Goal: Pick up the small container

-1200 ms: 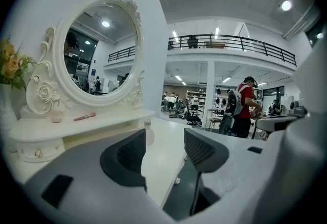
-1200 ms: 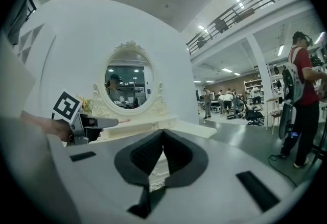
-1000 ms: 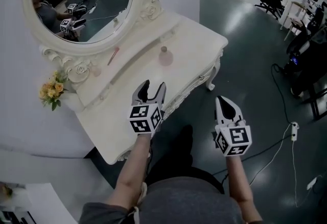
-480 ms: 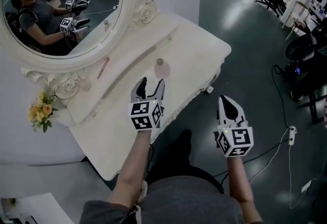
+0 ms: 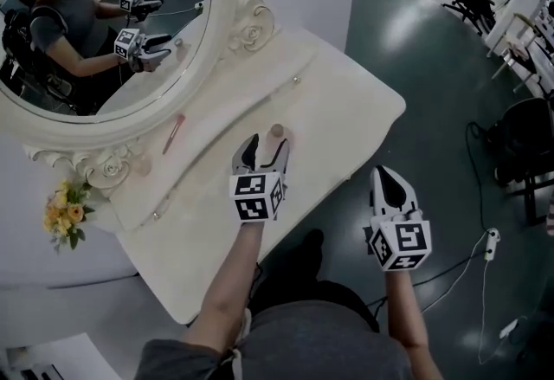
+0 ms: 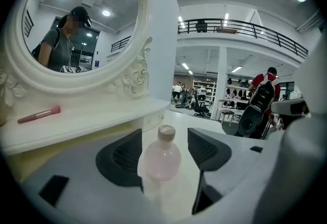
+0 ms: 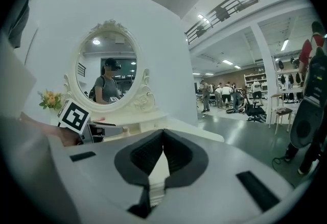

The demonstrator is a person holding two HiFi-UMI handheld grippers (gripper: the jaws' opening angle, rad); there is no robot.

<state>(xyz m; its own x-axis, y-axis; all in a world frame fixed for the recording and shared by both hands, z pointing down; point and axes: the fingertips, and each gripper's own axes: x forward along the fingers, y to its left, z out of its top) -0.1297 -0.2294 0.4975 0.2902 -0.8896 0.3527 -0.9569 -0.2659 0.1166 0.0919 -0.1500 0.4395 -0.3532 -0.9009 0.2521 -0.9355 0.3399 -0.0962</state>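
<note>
The small container is a pale pink bottle with a tan cap, standing upright on the white dressing table. My left gripper is at the bottle with a jaw on either side. In the left gripper view the bottle stands between the two dark pads with a gap on both sides, so nothing presses on it. My right gripper hangs over the dark floor to the right of the table. Its jaws meet at the tips with nothing in them.
An oval white mirror stands at the table's back and reflects a person with both grippers. A pink brush lies on the raised shelf, and yellow flowers sit at the left end. A cable trails on the floor.
My left gripper has moved forward over the table until the bottle stands between its jaws, which have spread a little. The right gripper has kept its place.
</note>
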